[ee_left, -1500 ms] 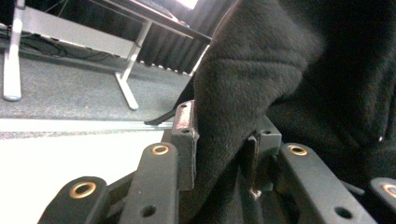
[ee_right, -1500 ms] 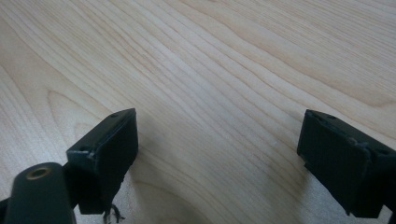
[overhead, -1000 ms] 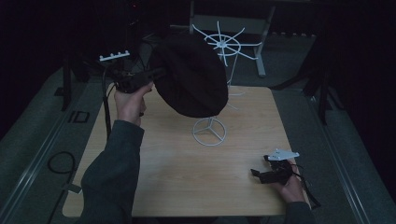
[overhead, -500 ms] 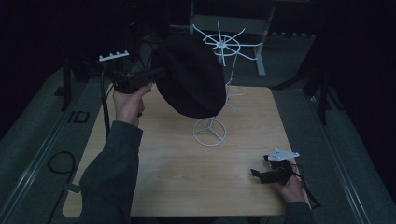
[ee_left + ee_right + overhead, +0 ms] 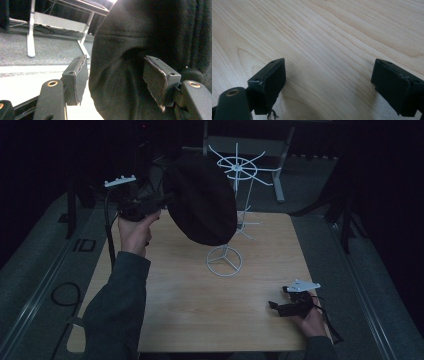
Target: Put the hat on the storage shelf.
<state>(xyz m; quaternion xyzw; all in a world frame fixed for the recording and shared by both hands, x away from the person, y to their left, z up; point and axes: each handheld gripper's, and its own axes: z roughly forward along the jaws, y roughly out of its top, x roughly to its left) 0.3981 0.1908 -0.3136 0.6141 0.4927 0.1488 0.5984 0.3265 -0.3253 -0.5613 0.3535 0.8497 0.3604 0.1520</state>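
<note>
Apparently the left gripper [image 5: 162, 200], upper left of the high view, has its jaws parted around the black hat's [image 5: 202, 200] edge at the white rack [image 5: 239, 175]; next comes letting go or reseating. Right gripper [image 5: 289, 307] rests spread, lower right.

A light wooden table [image 5: 190, 305] with visible grain carries 1 white wire stand [image 5: 224, 261], whose round base sits near the middle, ahead and left of the right gripper [image 5: 274, 306]. That gripper rests low at the near right corner, over bare wood.
</note>
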